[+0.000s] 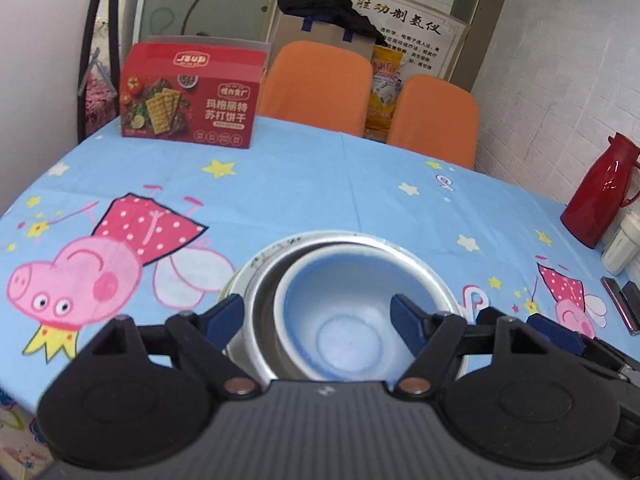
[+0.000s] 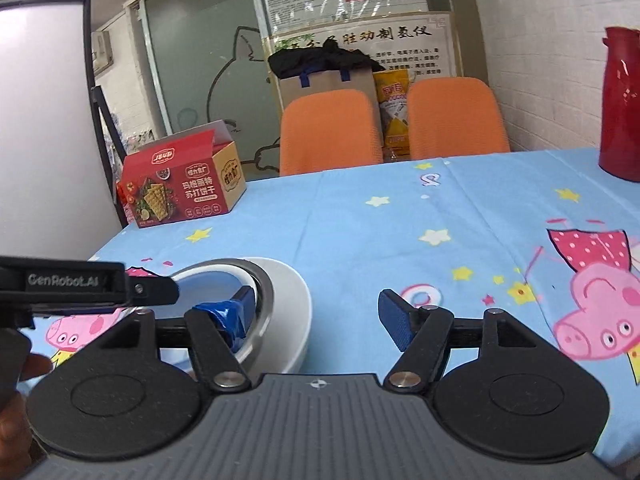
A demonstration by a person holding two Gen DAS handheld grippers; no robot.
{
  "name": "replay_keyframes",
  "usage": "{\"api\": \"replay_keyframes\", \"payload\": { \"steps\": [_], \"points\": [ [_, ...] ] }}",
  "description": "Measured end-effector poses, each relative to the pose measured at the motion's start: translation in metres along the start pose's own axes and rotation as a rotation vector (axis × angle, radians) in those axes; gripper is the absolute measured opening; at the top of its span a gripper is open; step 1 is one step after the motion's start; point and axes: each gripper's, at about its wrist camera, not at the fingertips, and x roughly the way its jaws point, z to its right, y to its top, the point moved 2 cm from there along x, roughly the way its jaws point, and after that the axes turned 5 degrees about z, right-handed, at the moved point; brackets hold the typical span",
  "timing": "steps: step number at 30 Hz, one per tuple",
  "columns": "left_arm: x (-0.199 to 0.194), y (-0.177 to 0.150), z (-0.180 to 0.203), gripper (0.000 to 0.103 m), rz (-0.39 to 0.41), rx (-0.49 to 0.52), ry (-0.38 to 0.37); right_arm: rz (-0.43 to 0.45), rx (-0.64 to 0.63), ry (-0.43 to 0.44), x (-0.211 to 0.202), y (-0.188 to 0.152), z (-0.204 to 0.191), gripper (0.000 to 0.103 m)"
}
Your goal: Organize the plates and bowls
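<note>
Judging by the nested stack, a blue bowl (image 1: 340,312) is already set inside the metal bowl (image 1: 256,280) on the near worktop (image 1: 360,184). Both the left hand-held gripper (image 1: 318,314) and the right hand-held gripper (image 2: 316,308) are seen apart and empty. Next, another dish must be found.

The table (image 2: 360,216) lies bare across its middle, giving free passage. A cracker box (image 1: 188,104) blocks the far left corner, a red flask (image 1: 600,192) and, seemingly, small items (image 1: 620,248) the right edge.
</note>
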Motion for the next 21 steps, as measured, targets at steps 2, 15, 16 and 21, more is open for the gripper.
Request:
{"api": "replay_keyframes", "payload": {
  "steps": [2,15,16,21],
  "points": [
    [-0.011,-0.016,0.004,0.074,0.012,0.012,0.027,-0.011,0.025,-0.024,-0.007,-0.008,0.008,0.055],
    [-0.09,-0.08,0.031,0.074,0.154,0.162,0.13,0.038,0.114,-0.054,-0.085,-0.041,0.023,0.057],
    [-0.095,-0.082,0.033,0.074,0.165,0.168,0.125,0.045,0.114,-0.05,-0.091,-0.042,0.022,0.057],
    [-0.112,-0.094,0.039,0.074,0.182,0.172,0.084,0.085,0.089,-0.045,-0.117,-0.047,0.017,0.057]
  ]
}}
